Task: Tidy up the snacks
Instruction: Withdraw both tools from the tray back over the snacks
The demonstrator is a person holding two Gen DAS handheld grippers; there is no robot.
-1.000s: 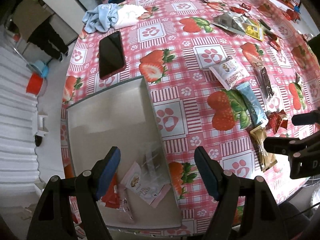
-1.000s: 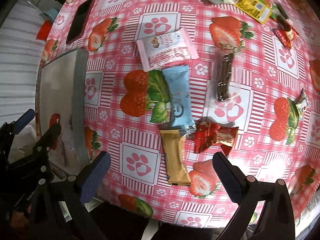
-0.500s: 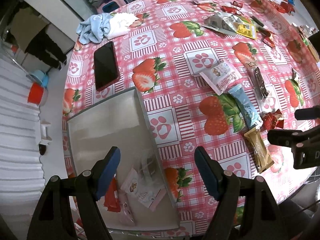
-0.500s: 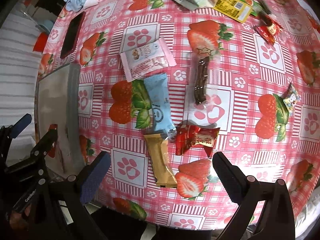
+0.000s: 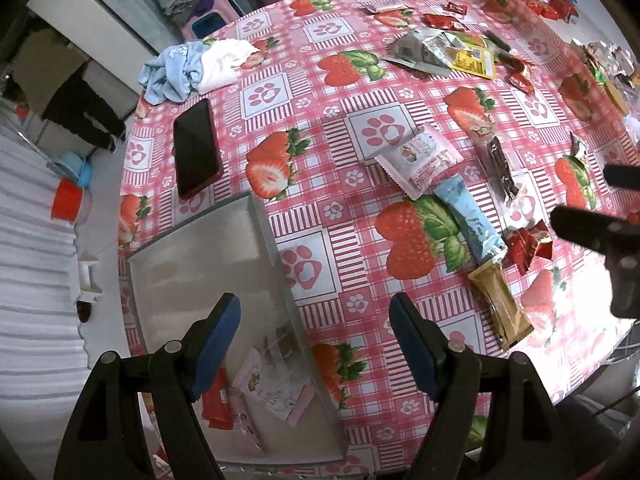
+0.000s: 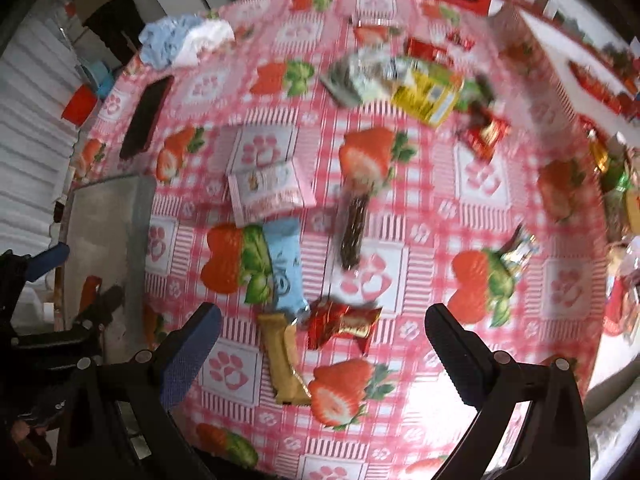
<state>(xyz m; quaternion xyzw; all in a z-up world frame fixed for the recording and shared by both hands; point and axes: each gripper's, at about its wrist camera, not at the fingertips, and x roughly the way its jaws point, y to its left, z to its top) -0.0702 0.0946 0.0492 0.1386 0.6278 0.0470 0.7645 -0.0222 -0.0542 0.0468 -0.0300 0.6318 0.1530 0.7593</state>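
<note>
Strawberry-and-pawprint oilcloth covers the round counter (image 5: pixel 352 208). At its left edge lies a grey tray (image 5: pixel 208 256); only the left wrist view shows what sits in its near end: one red packet (image 5: pixel 216 404) and one pink-and-white packet (image 5: pixel 276 392). That view also shows the black phone (image 5: pixel 196 148) sharply, where the right wrist view is blurred. Loose snacks lie to the right of the tray, well apart from it: one pink-and-white biscuit pack (image 5: pixel 420 156), one light-blue bar (image 5: pixel 470 216), one tan bar (image 5: pixel 498 306), one dark stick in clear wrap (image 5: pixel 502 168), and one red twisted candy (image 6: pixel 342 322). The left gripper (image 5: pixel 314 344) points steeply down over the tray's right rim, jaws released and holding nothing. The right gripper (image 6: pixel 322 356) points down above the tan bar and red candy, jaws spread wide, holding nothing.
</note>
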